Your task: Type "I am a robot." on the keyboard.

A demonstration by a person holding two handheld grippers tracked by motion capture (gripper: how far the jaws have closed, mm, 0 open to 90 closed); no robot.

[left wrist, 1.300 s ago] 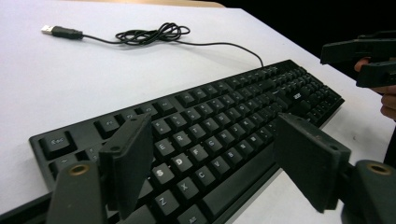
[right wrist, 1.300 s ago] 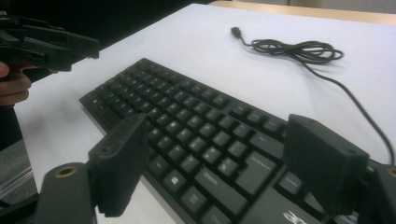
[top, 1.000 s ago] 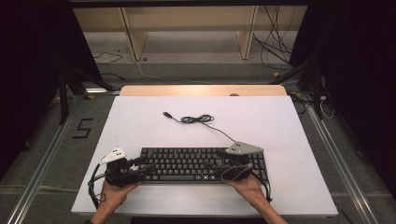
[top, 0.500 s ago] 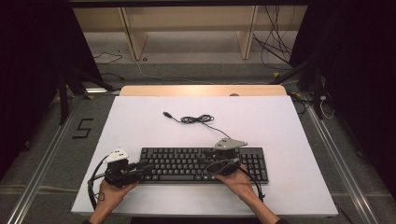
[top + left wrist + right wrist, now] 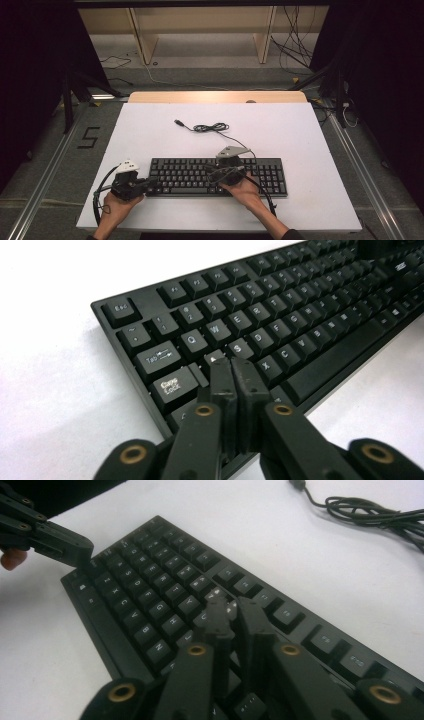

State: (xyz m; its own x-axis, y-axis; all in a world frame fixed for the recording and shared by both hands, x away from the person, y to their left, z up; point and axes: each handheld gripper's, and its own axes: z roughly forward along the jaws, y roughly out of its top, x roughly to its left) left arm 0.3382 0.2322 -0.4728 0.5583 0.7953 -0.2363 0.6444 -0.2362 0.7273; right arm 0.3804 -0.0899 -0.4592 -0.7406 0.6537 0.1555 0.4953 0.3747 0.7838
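While the black keyboard (image 5: 217,176) is lying flat near the front edge of the white table (image 5: 310,135), the left gripper (image 5: 231,371) is hovering over its left end with jaws just closed together on nothing, and the right gripper (image 5: 234,611) is poising above the middle keys, jaws likewise just drawn together, empty

Keyboard (image 5: 215,176): black plastic, matt case; keycaps with a slight sheen and white printed legends.
Cable (image 5: 212,128): black, smooth, rubbery-looking sheath.
Table (image 5: 300,135): white top, matt and smooth; pale wood edge strip at the far side.
Left gripper (image 5: 232,371): black matt plastic jaws, brass-coloured metal bushings.
Right gripper (image 5: 235,615): same black matt plastic, brass-coloured bushings; grey matt plate on top.
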